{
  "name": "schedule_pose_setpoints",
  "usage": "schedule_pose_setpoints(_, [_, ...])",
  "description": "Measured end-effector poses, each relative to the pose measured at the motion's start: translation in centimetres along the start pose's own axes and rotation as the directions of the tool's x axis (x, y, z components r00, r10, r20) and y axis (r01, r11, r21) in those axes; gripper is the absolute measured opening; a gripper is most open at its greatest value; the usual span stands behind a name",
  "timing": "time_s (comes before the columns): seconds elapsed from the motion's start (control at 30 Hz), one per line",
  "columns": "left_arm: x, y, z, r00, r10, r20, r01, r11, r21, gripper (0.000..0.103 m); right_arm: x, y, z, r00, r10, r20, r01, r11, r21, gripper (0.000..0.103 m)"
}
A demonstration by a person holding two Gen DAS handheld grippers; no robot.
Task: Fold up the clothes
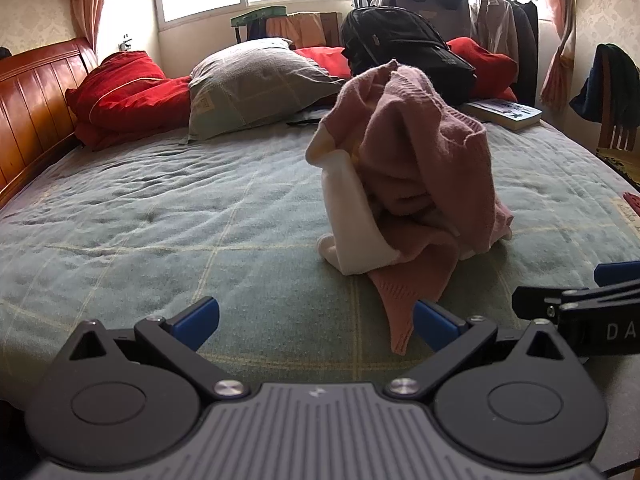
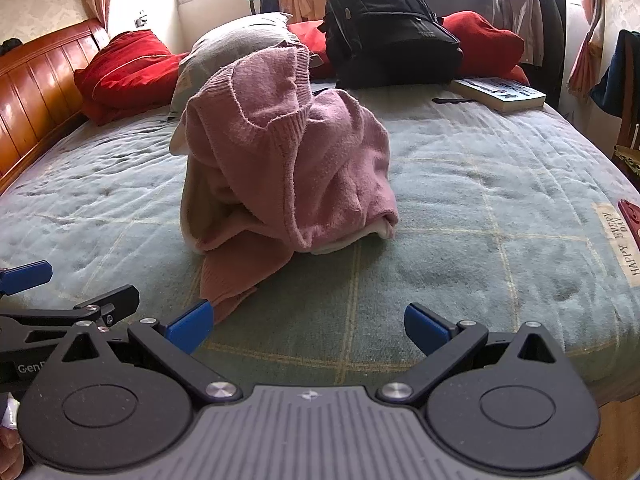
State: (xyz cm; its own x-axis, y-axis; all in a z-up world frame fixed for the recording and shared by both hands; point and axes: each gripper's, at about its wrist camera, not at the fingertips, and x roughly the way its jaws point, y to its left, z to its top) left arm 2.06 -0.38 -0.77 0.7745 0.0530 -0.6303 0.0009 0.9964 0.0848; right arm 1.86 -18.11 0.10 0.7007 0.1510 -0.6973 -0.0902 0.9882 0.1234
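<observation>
Both pairs of tongs are closest to the lens, low at the near edge of the bed (image 1: pixel 120 200). Our left gripper (image 1: pixel 316 326) has its blue fingers spread wide with nothing between them, and our right gripper (image 2: pixel 308 326) is the same: spread, not pinching anything.

Just ahead of them lies the pink sweater (image 2: pixel 280 152), in a tall crumpled heap on the green checked blanket. In the right wrist view it stands at about 12 o'clock from the tongs; in the left wrist view it is nearer to 1 o'clock. One pink sleeve or hem end (image 1: pixel 400 300) runs out from the heap toward us and almost reaches the right blue finger (image 1: pixel 434 326) of the left gripper. A white inner layer (image 1: pixel 352 216) shows on the heap's left side. We cannot tell whether this is a lining or a second garment.

The garment is clearly not folded now, so we judge it needs to be opened flat. To do this well, we should take two separate edges, for example the hem or the shoulders, one with each gripper, and pinch only one layer. Then we lift and pull apart gently, so the knit does not stretch. The backpack (image 2: pixel 388 28) and book (image 2: pixel 500 94) at 1 o'clock are well apart from it.
</observation>
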Motion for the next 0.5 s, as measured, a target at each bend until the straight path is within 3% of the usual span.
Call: schedule_pose_setpoints(0.5, [1.4, 0.3, 1.7, 1.000, 0.010, -0.001, -0.010, 1.000, 0.007, 0.102, 1.3, 0.1, 2.0, 1.000, -0.001, 0.007, 0.001, 1.000, -0.013, 0.103])
